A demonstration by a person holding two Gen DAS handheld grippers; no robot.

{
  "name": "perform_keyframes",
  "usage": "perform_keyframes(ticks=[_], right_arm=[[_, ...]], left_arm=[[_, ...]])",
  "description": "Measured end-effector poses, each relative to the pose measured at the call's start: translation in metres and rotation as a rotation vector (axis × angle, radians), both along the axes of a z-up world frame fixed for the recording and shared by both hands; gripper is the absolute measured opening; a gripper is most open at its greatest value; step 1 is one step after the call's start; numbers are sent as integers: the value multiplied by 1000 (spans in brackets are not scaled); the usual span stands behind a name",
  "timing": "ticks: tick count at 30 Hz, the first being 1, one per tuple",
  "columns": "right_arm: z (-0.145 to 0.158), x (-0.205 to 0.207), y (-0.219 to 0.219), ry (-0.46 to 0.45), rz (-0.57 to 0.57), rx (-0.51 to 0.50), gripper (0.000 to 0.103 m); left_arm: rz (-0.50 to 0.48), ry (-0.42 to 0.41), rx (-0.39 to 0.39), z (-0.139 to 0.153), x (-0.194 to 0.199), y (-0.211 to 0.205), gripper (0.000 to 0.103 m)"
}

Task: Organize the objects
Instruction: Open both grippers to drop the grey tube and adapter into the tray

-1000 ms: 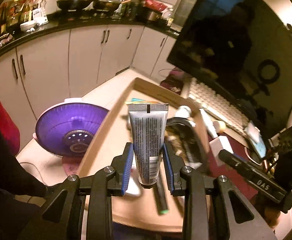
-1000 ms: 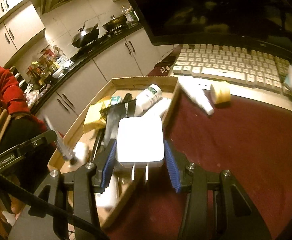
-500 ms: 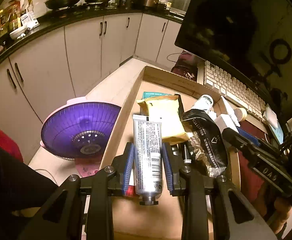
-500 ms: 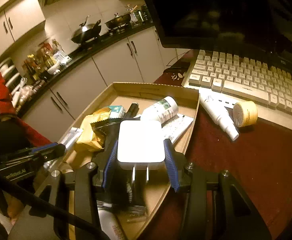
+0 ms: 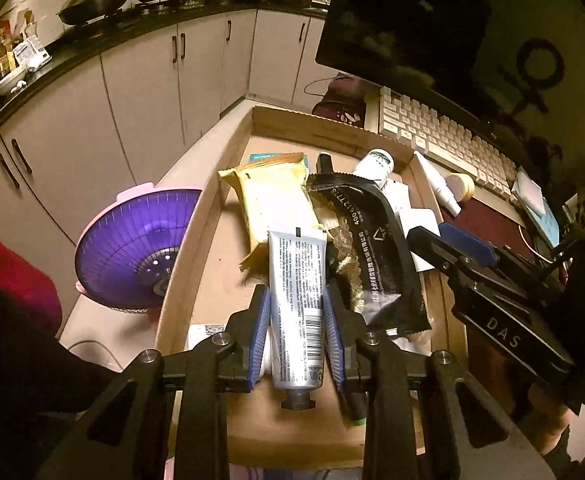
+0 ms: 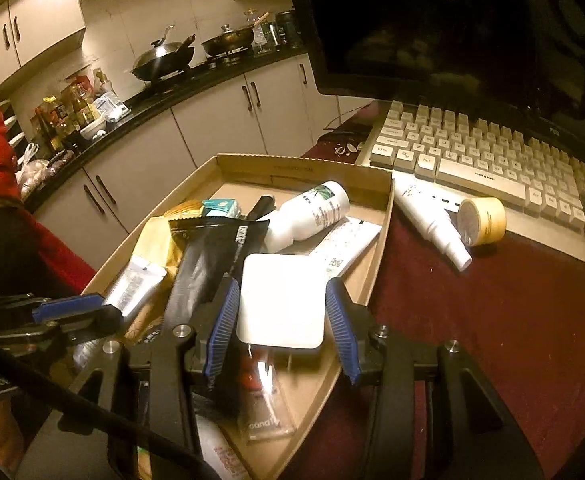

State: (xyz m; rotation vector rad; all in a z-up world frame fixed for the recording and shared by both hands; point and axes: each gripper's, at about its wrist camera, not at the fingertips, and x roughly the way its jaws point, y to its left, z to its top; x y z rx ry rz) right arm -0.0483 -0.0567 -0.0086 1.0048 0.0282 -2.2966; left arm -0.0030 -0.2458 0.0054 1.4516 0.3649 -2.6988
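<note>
My left gripper (image 5: 297, 328) is shut on a silver tube (image 5: 297, 296) with a black cap, held over the near half of the cardboard tray (image 5: 196, 240). My right gripper (image 6: 282, 328) is shut on a white plug adapter (image 6: 282, 300), held over the tray's right side (image 6: 376, 256). The tray holds a yellow packet (image 5: 272, 204), a black pouch (image 5: 372, 240), a white bottle (image 6: 312, 212) and a flat white tube (image 6: 346, 244). The right gripper's arm also shows in the left wrist view (image 5: 492, 280), and the left gripper with the silver tube in the right wrist view (image 6: 132, 292).
A white spray bottle (image 6: 432, 224) and a yellow-lidded jar (image 6: 482, 220) lie on the dark red cloth (image 6: 492, 320) right of the tray, before a keyboard (image 6: 492, 160) and a monitor (image 6: 452, 20). A purple basket (image 5: 132, 240) stands left of the tray.
Both grippers have moved in over the tray and lower, each still holding its item. The adapter has gone from beside the tray's right rim to above its contents.
</note>
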Motion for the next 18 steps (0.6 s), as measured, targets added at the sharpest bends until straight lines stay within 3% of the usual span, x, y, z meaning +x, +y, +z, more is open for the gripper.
perform_keyframes(ticks=[5, 9, 13, 14, 16, 18], right_arm=[[2, 2, 0, -8, 9, -3, 46], [4, 6, 8, -4, 4, -41, 62], [7, 5, 17, -14, 6, -63, 65], [8, 4, 19, -15, 6, -69, 65], [10, 5, 27, -24, 6, -95, 69], [11, 7, 35, -40, 7, -121, 70]], left_arm=[[17, 8, -25, 2, -3, 3, 23], [47, -12, 20, -5, -10, -4, 23], [38, 27, 28, 3, -2, 6, 24], [40, 42, 25, 6, 2, 10, 26], [54, 66, 21, 11, 8, 19, 48], [61, 88, 24, 15, 14, 33, 56]])
